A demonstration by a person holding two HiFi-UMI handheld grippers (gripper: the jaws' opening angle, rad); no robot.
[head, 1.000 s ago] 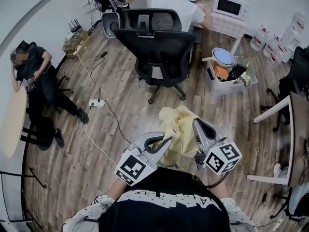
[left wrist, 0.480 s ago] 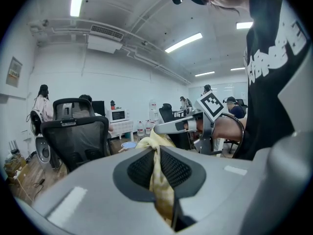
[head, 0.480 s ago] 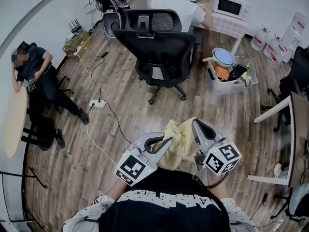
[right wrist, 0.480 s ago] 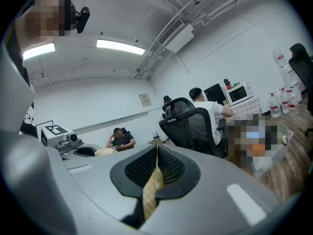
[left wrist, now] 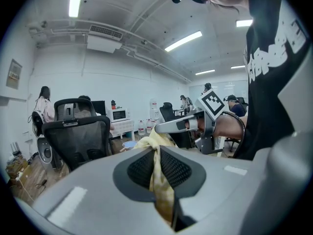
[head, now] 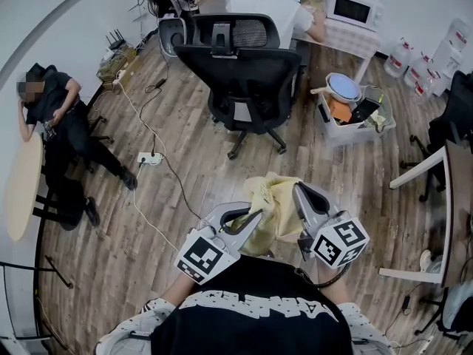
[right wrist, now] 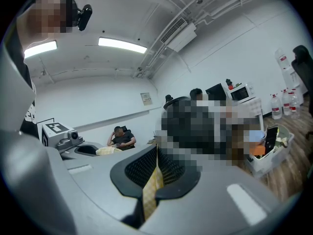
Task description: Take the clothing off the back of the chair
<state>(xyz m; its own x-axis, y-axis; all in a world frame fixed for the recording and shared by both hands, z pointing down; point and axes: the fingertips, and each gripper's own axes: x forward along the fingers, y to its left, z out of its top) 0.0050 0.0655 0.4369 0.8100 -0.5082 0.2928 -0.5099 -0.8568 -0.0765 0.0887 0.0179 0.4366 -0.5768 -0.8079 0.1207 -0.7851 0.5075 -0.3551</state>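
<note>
Ahead of my claws, well apart: black office chair (head: 247, 80) on a wood floor (head: 111, 228). Power strip (head: 148, 157) off to the left, white crate (head: 341, 133) off to the right.

Clothing (head: 270, 202): pale yellow, crumpled, slung between my claws, clear of the chair.

Left claw (head: 256, 215) and right claw (head: 297, 190): each clamped on a fold, close to my chest, roughly level.

Bright ceiling strip light, fisheye-warped edges

Head view steeply down, 2 gripper views near-level, sharing cloth (head: 270, 198)
</note>
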